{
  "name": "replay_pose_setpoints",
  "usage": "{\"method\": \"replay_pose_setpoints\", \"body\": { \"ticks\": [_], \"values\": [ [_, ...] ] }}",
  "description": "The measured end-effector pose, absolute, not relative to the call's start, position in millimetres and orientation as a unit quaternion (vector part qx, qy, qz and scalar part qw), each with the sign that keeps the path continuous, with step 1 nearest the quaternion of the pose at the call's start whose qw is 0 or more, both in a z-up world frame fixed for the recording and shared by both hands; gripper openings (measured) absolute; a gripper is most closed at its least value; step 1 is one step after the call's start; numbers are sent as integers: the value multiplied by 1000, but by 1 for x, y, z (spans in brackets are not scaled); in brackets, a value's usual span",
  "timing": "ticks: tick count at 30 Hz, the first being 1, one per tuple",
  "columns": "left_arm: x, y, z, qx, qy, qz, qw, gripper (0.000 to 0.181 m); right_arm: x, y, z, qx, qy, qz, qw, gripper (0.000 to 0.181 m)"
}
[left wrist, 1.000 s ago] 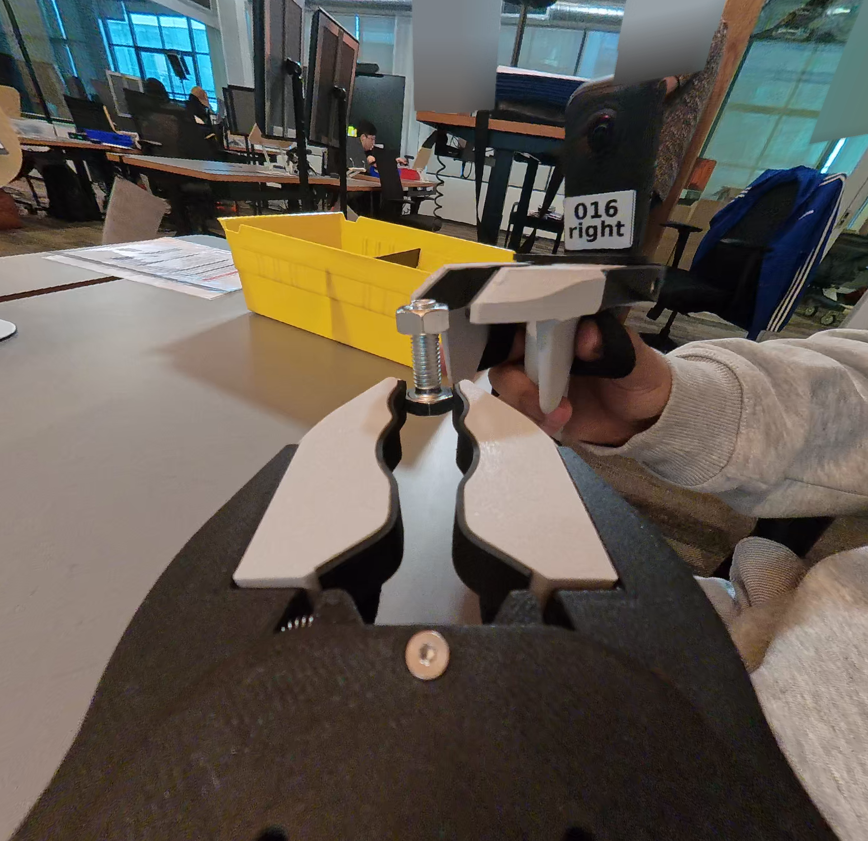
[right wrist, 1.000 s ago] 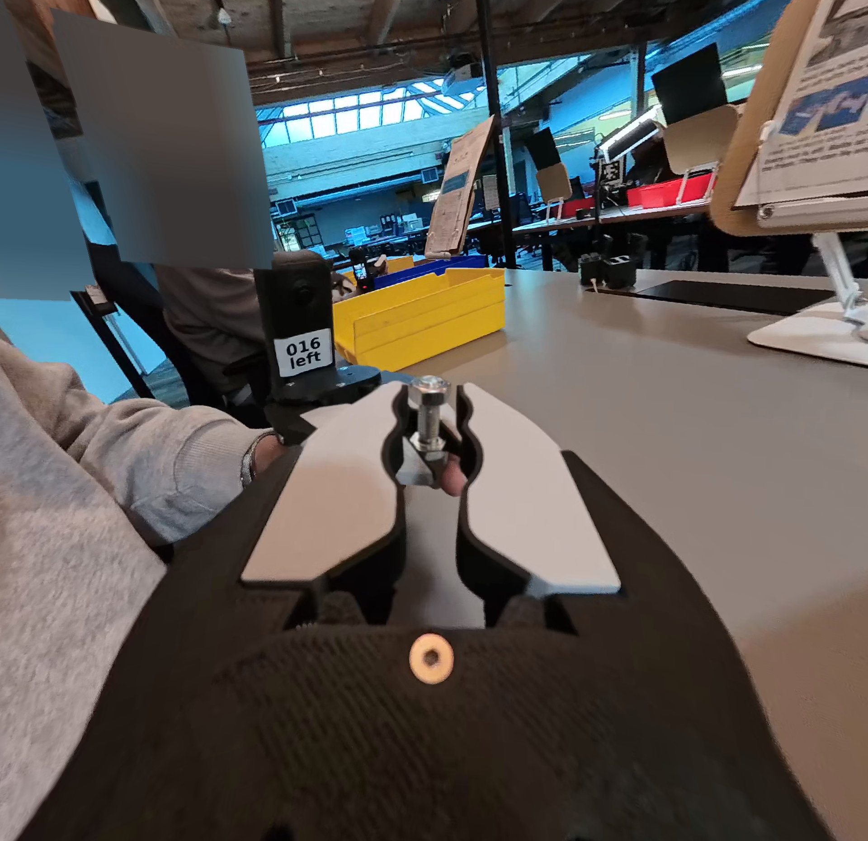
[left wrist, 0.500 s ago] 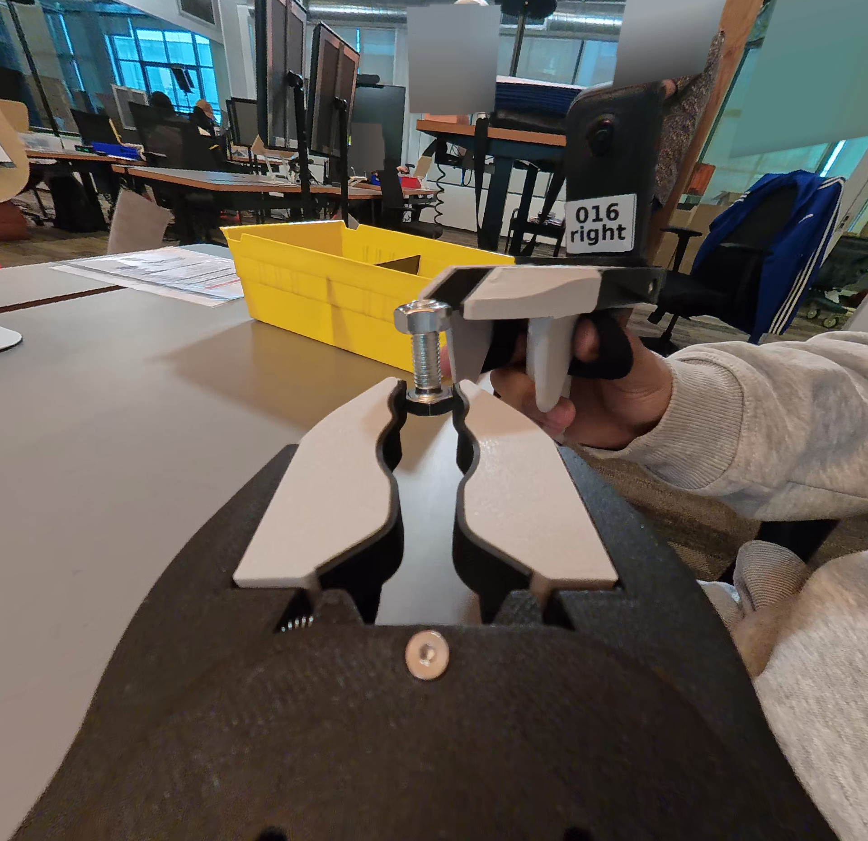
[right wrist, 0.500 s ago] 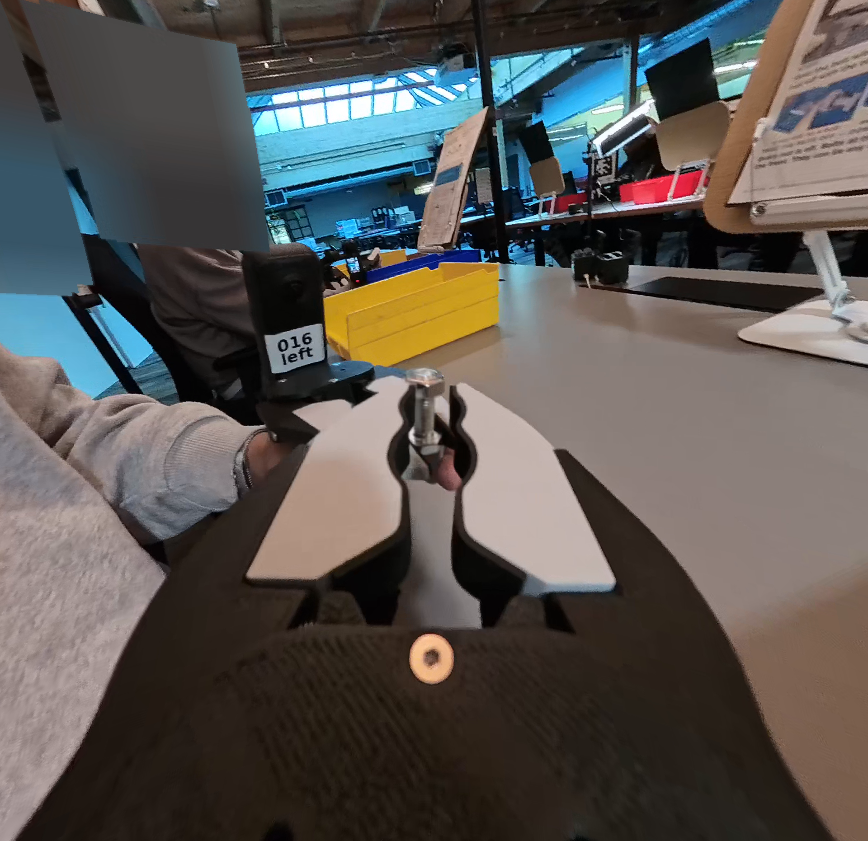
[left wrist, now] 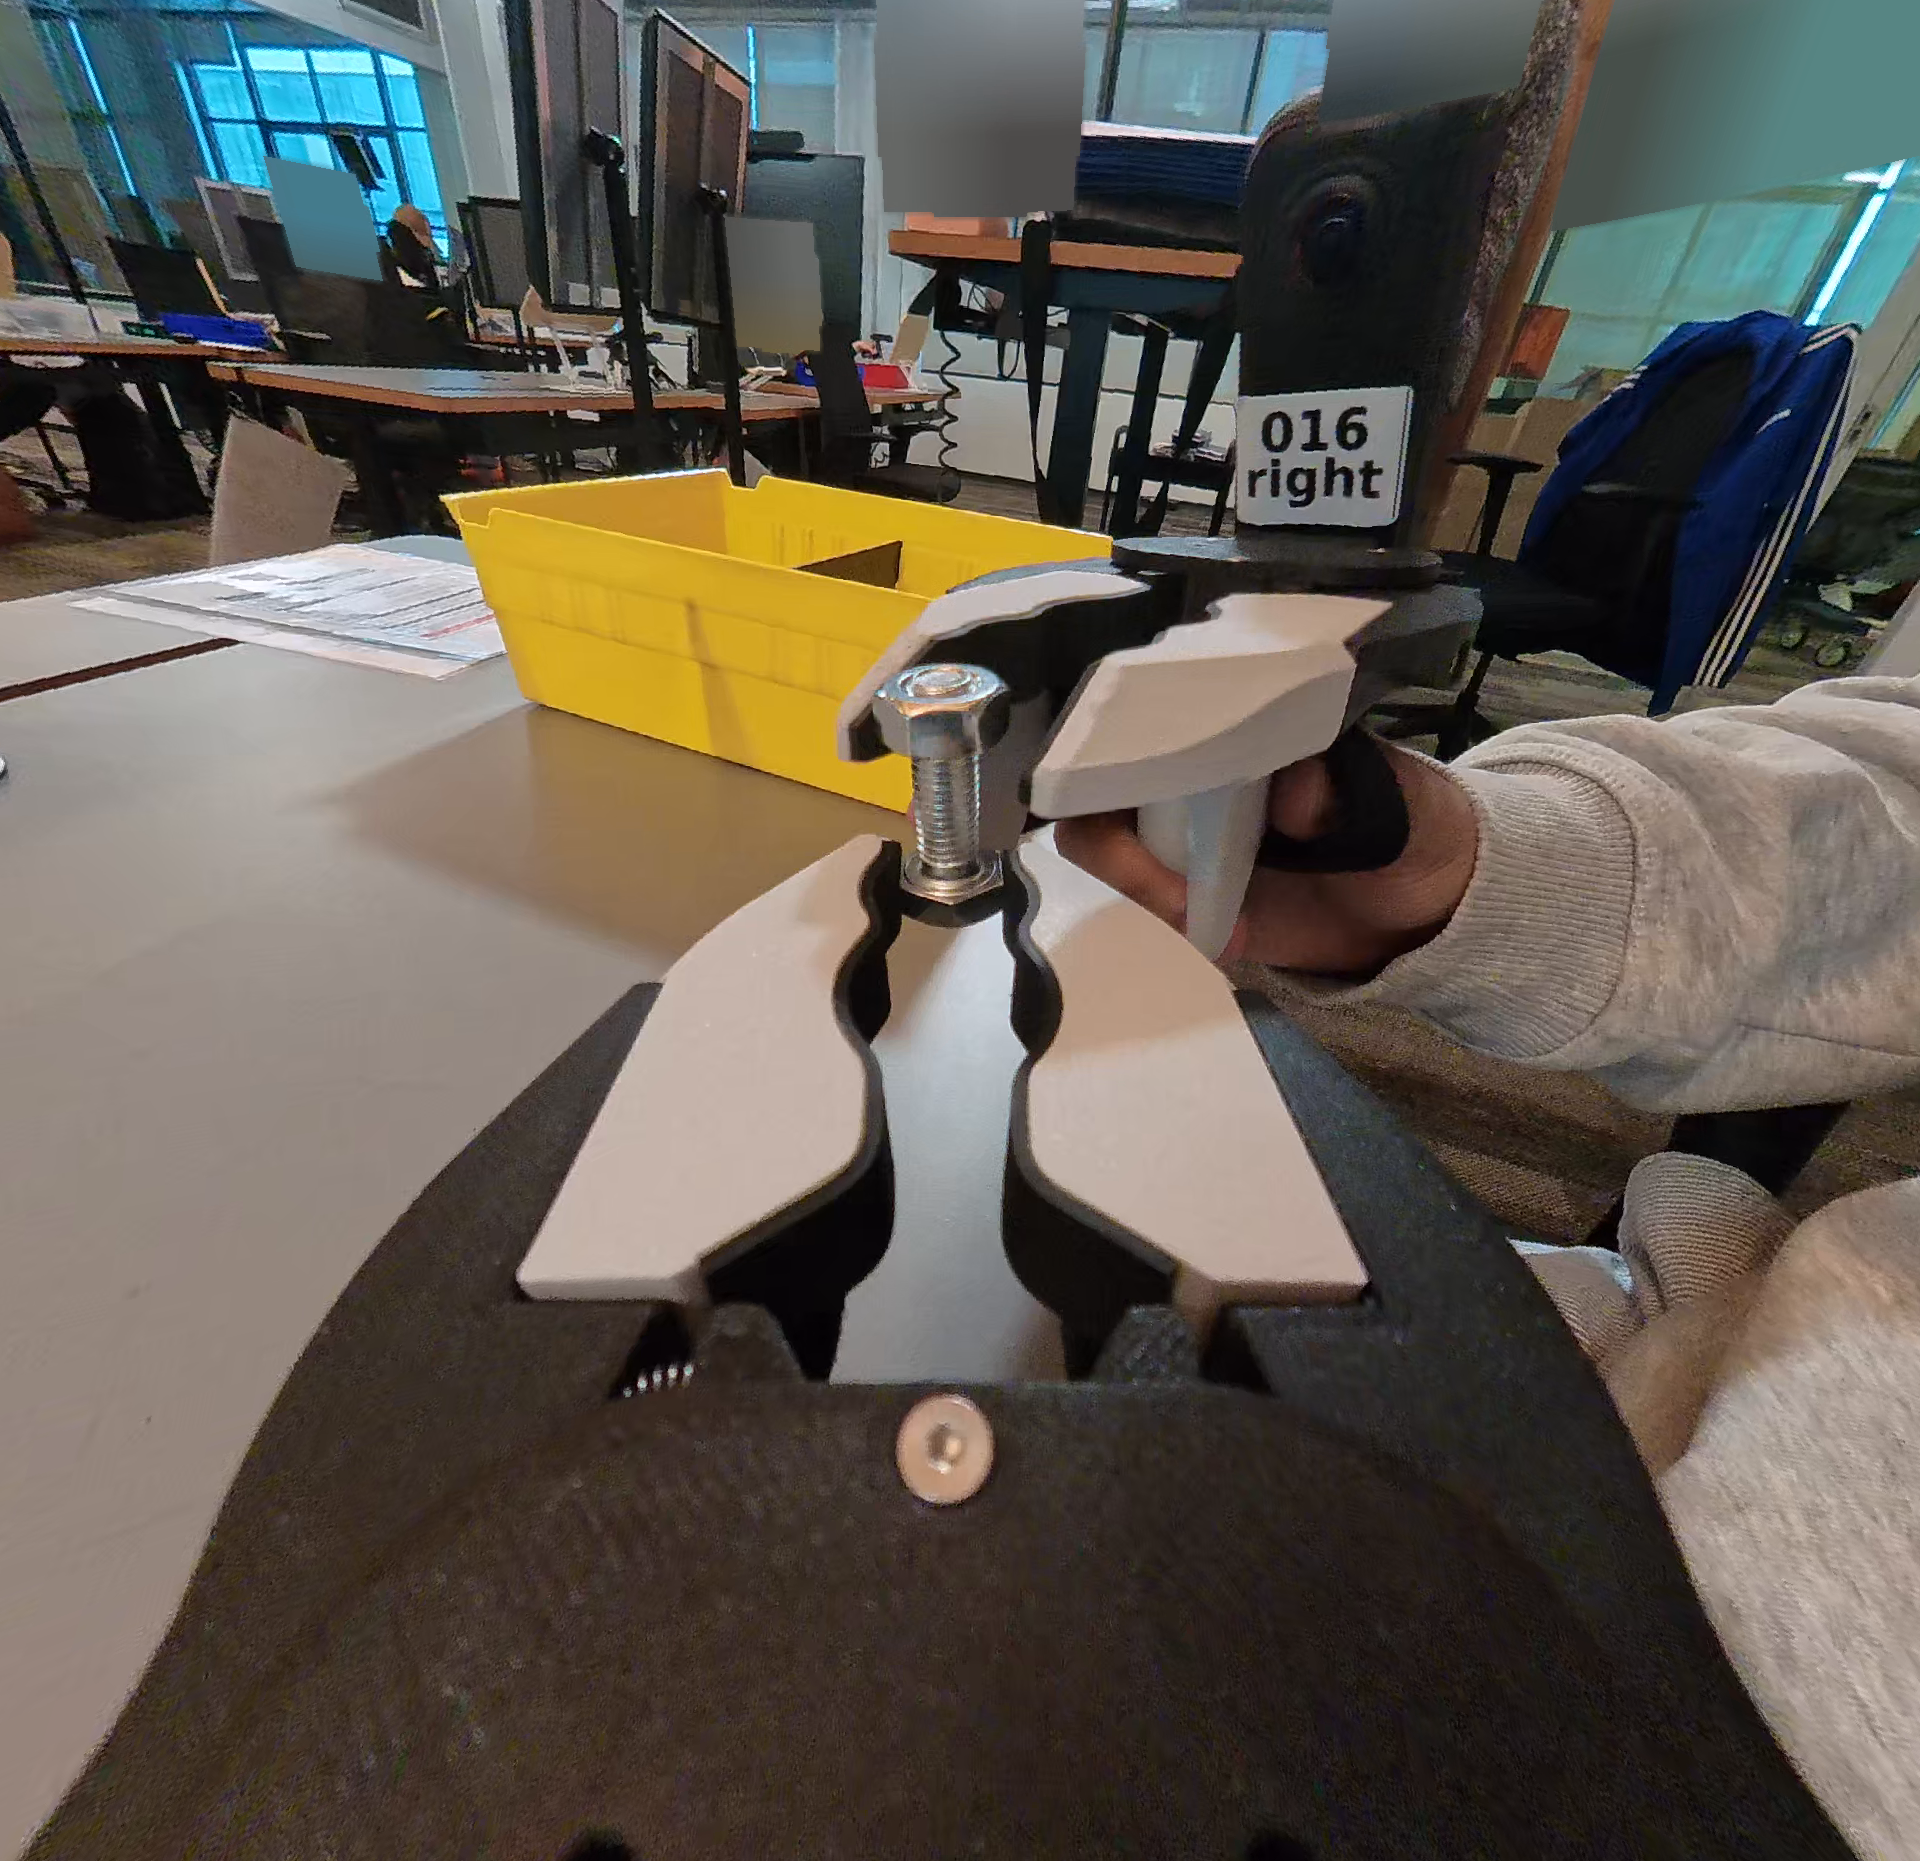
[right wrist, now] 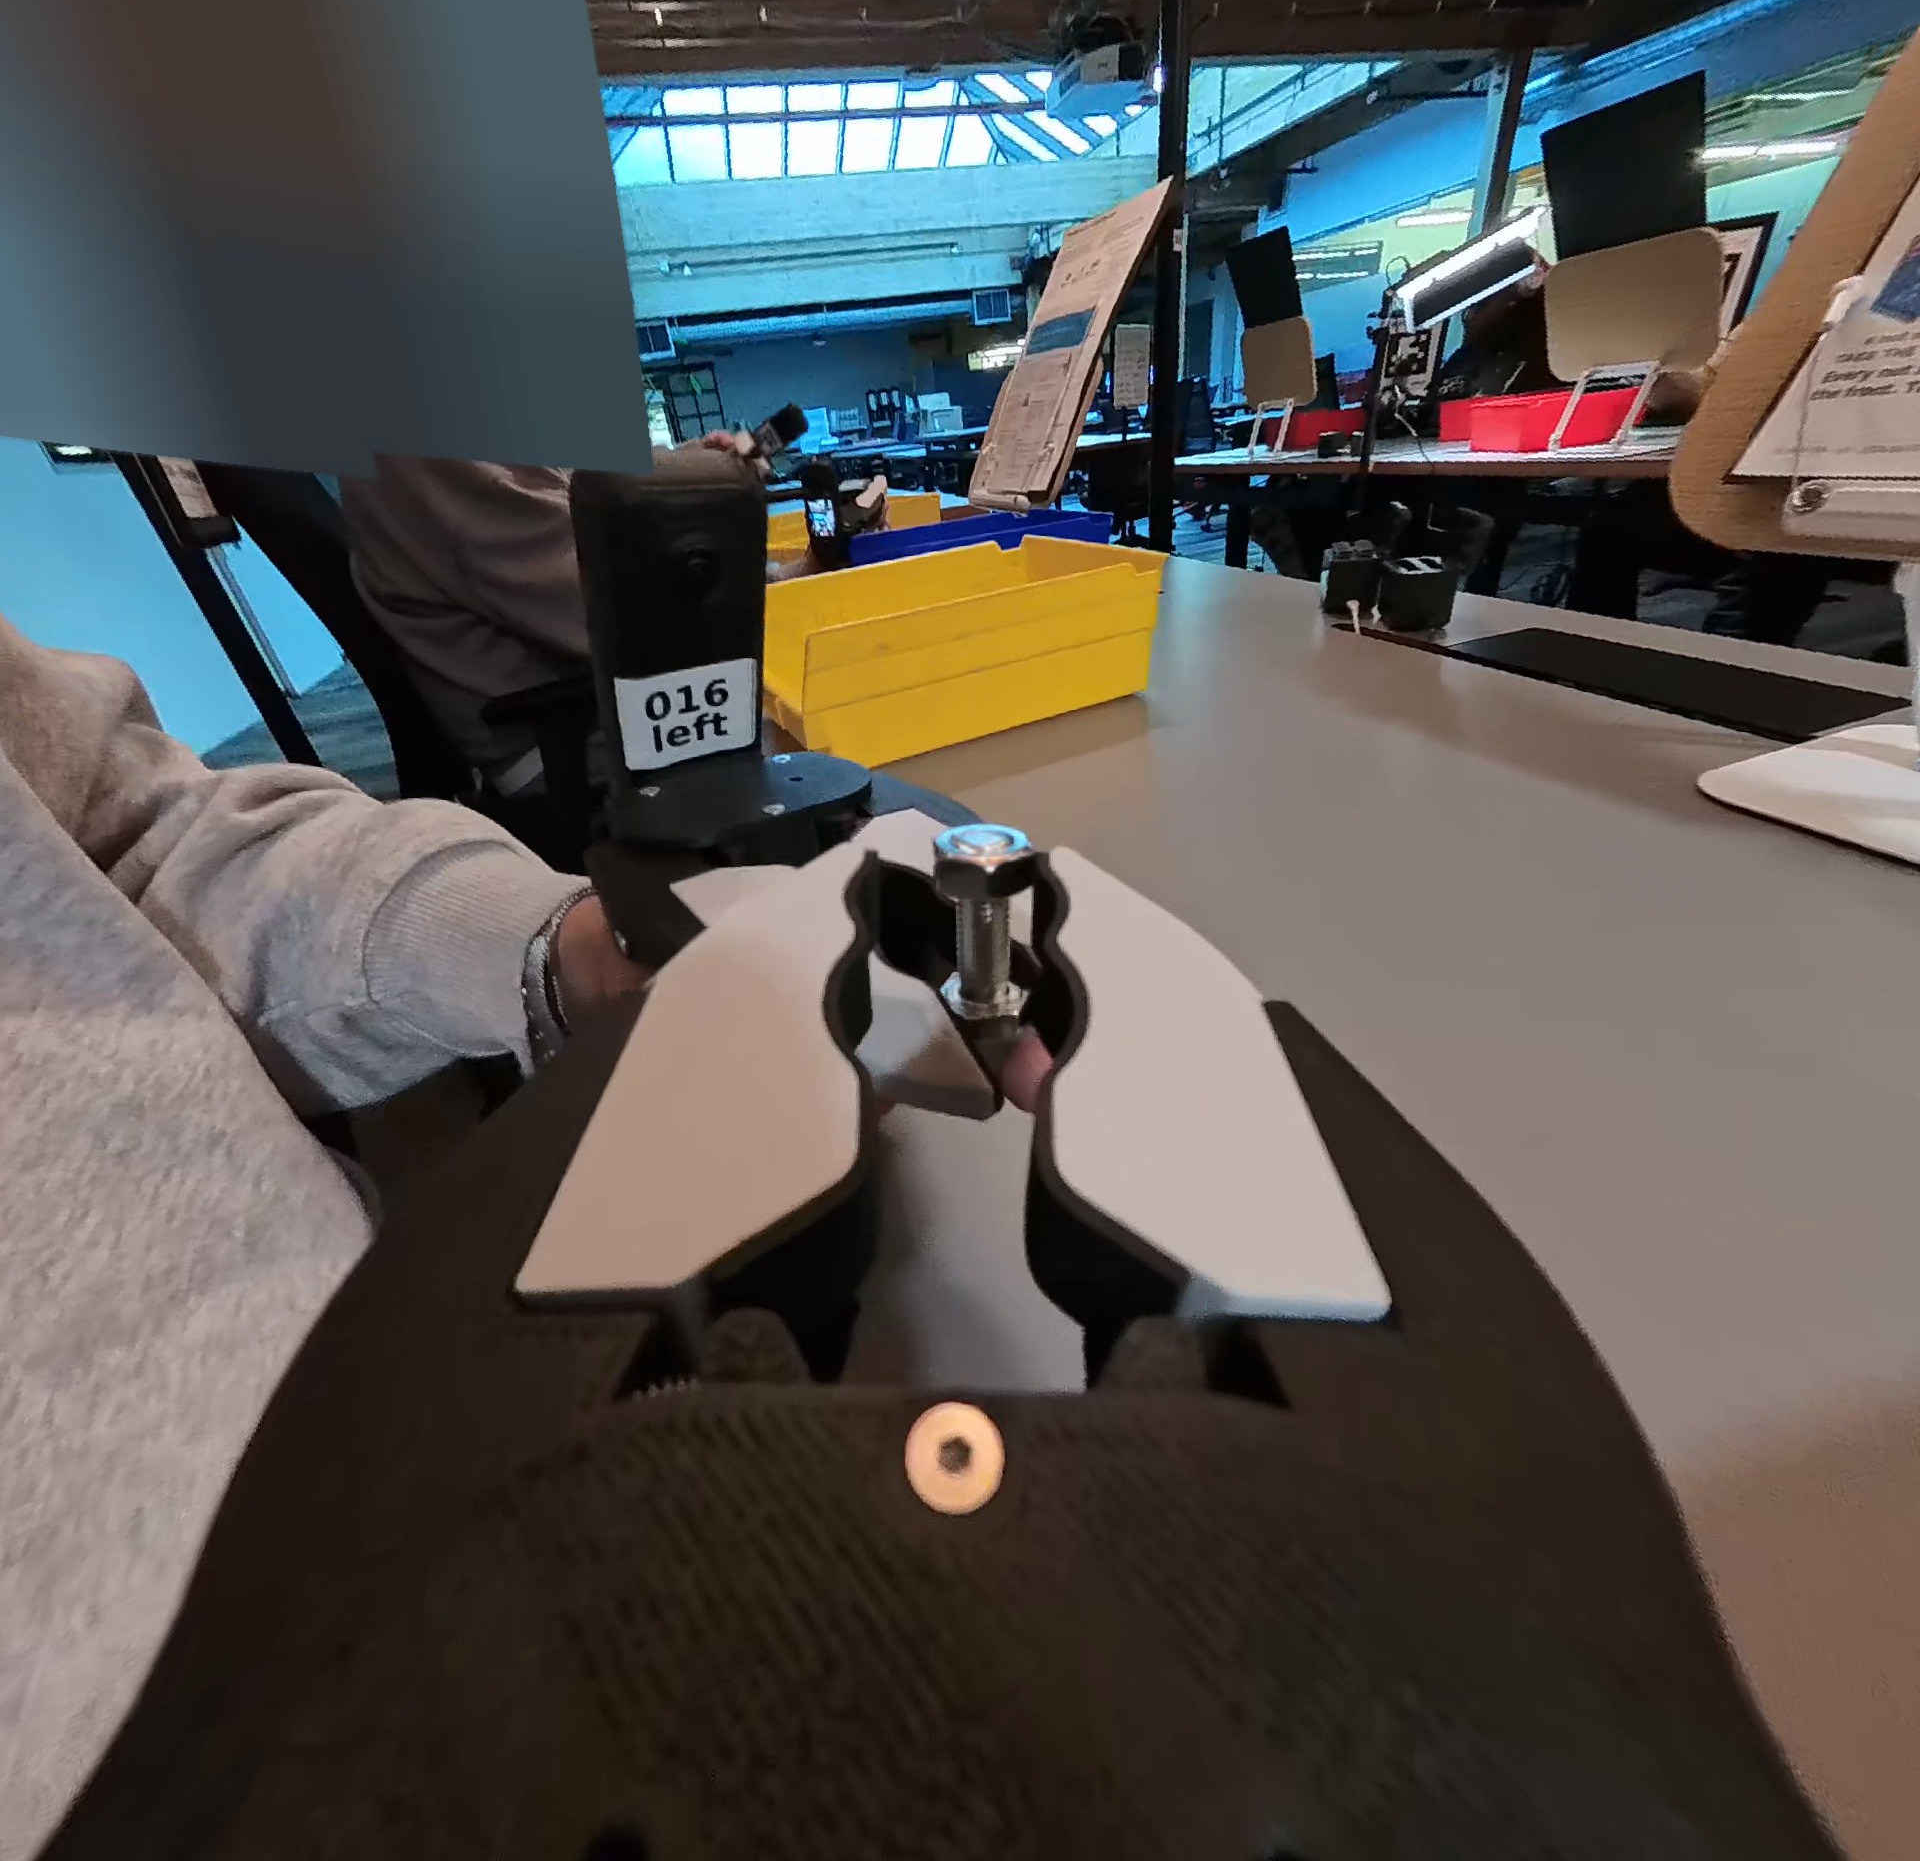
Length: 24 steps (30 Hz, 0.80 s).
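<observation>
A silver hex bolt [left wrist: 940, 783] stands upright with its head on top, threaded into a silver nut [left wrist: 951, 876]. My left gripper [left wrist: 948, 861] is shut on the nut and holds it just above the grey table [left wrist: 260, 928]. My right gripper [right wrist: 961, 866] is open, its jaws loosely around the bolt head [right wrist: 982, 855], with a gap on the left side. In the left wrist view the right gripper [left wrist: 945, 746] comes in from the right, held by a hand in a grey sleeve [left wrist: 1662, 876]. The left gripper's fingers [right wrist: 914, 1053] show below the bolt in the right wrist view.
A yellow bin [left wrist: 675, 606] stands on the table behind the bolt, and also shows in the right wrist view [right wrist: 966, 648]. A printed sheet [left wrist: 312, 596] lies to its left. A white stand base [right wrist: 1829, 793] and a black mat [right wrist: 1662, 668] lie to the right. Left and right tips are no more than a few centimetres apart.
The right gripper's jaws have spread apart around the bolt head and it has swung round the bolt. The left gripper still holds the nut in the same place.
</observation>
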<state>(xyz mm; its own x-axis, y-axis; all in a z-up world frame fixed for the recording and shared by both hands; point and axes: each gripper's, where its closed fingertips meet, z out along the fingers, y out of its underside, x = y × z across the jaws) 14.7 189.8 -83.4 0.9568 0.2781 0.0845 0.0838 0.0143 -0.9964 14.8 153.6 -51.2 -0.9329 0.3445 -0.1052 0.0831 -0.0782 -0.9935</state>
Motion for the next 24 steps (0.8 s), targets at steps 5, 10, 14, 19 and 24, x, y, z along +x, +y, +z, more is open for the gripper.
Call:
{"method": "replay_pose_setpoints", "body": {
  "ticks": [5,10,14,19,24],
  "values": [
    [14,189,-83,-697,-132,68,701,19,13,155,-52,-163,-674,714,99,24],
    [11,187,-81,-690,-141,63,707,19,5,165,-48,-193,-652,728,83,20],
    [10,185,-79,-684,-145,61,713,19,3,168,-47,-199,-645,733,80,18],
    [10,185,-77,-679,-145,61,717,19,3,167,-47,-199,-645,734,76,18],
    [11,185,-75,-676,-141,60,721,19,4,167,-46,-198,-645,734,75,18]
  ]
}}
